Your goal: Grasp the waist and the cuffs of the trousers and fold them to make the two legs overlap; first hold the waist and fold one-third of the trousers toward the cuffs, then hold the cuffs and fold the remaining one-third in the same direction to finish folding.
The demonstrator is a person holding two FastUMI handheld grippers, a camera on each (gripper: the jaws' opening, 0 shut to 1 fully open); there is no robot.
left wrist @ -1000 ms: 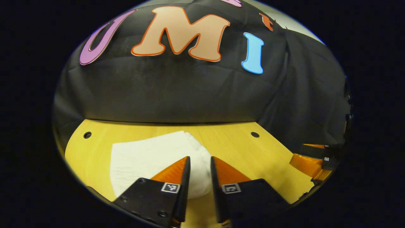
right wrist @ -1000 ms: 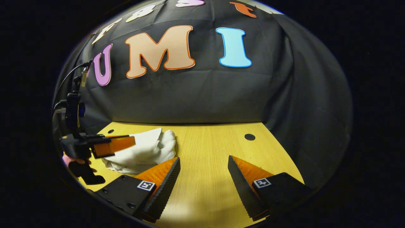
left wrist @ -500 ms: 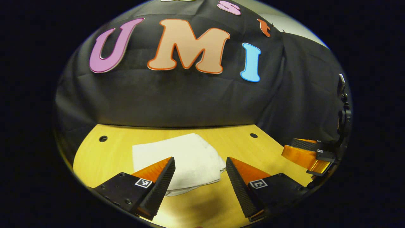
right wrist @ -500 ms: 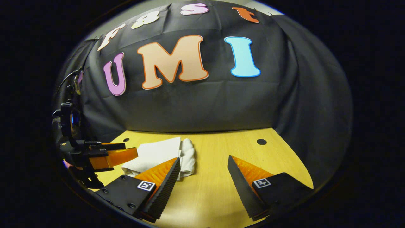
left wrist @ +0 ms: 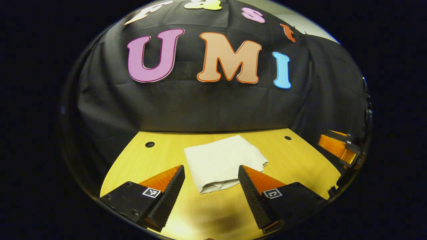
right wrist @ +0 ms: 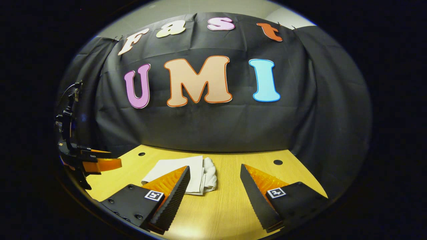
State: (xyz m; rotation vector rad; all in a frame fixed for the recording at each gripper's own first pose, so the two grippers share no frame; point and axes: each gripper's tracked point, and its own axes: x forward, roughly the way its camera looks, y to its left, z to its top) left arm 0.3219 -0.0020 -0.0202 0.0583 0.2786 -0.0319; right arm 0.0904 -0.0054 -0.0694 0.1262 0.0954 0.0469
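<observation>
Now, trousers: the white cloth trousers [left wrist: 223, 160] lie as a small folded bundle on the yellow wooden table [left wrist: 293, 160], toward its far side, near the black wall cloth.
Left gripper: the left gripper [left wrist: 211, 174] hovers just near of the bundle, jaws wide apart, holding nothing.
Right gripper: the right gripper [right wrist: 215, 174] hangs over bare table to the right of the bundle, jaws wide apart and empty.
Step in hand: folding looks finished; I judge this the withdrawal.
Doing it well: lift both grippers straight away without brushing the top layer, so the stacked folds do not slide.
Left gripper view: shows the bundle's near edge, where layers bulge slightly.
Right gripper view: shows the bunched, rounded right end of the bundle, and the left gripper off at the table's left edge.
</observation>
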